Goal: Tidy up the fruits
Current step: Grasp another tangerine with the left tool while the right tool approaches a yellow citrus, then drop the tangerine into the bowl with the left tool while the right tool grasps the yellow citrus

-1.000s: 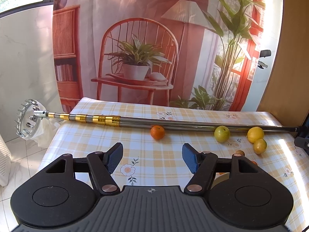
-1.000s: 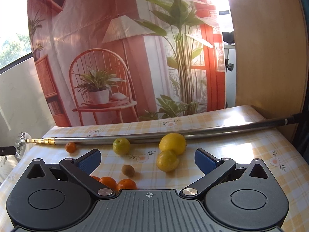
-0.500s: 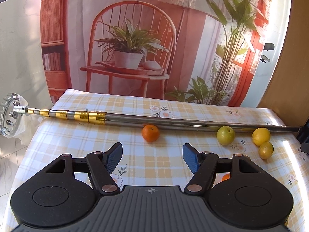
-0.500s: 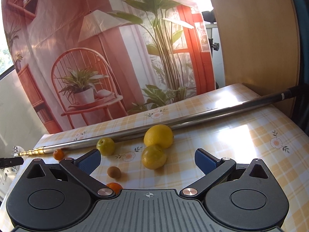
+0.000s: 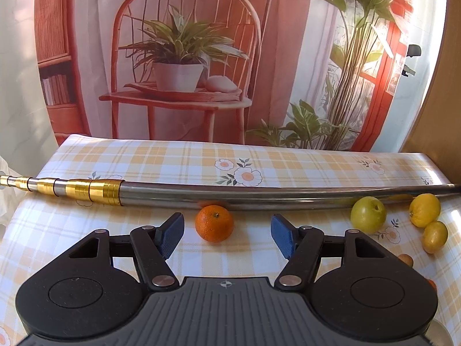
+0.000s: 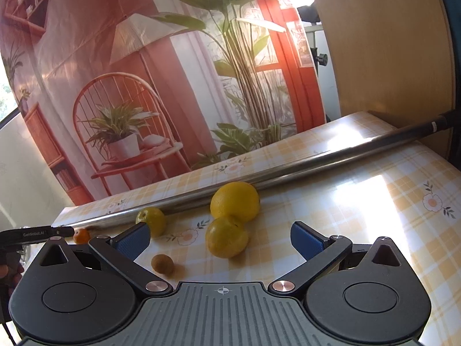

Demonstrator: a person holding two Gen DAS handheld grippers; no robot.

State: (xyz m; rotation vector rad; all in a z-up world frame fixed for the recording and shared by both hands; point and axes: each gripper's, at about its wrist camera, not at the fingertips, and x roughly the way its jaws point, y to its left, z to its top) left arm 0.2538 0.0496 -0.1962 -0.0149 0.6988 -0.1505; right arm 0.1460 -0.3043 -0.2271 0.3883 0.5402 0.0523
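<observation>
A small orange (image 5: pixel 214 223) lies on the checked tablecloth against a long metal pole (image 5: pixel 230 194). My left gripper (image 5: pixel 226 232) is open, its blue pads on either side of the orange and a little short of it. To the right lie a green apple (image 5: pixel 368 214), a large lemon (image 5: pixel 424 210) and a small lemon (image 5: pixel 435 236). In the right wrist view my right gripper (image 6: pixel 220 238) is open, the small lemon (image 6: pixel 227 237) between its pads and the large lemon (image 6: pixel 234 201) just behind. A brown kiwi (image 6: pixel 162 264), the apple (image 6: pixel 151 220) and the orange (image 6: pixel 81 236) lie to the left.
The metal pole (image 6: pixel 331 160) with gold rings (image 5: pixel 92 193) spans the table (image 5: pixel 173 158) behind the fruit. A printed backdrop hangs at the far edge. A wooden panel (image 6: pixel 389 43) stands at the right. The other gripper's black body (image 6: pixel 31 235) shows at the left edge.
Both grippers have moved forward and lower toward the fruit. The orange now sits between the left pads, and the small lemon between the right pads. Both stay open.
</observation>
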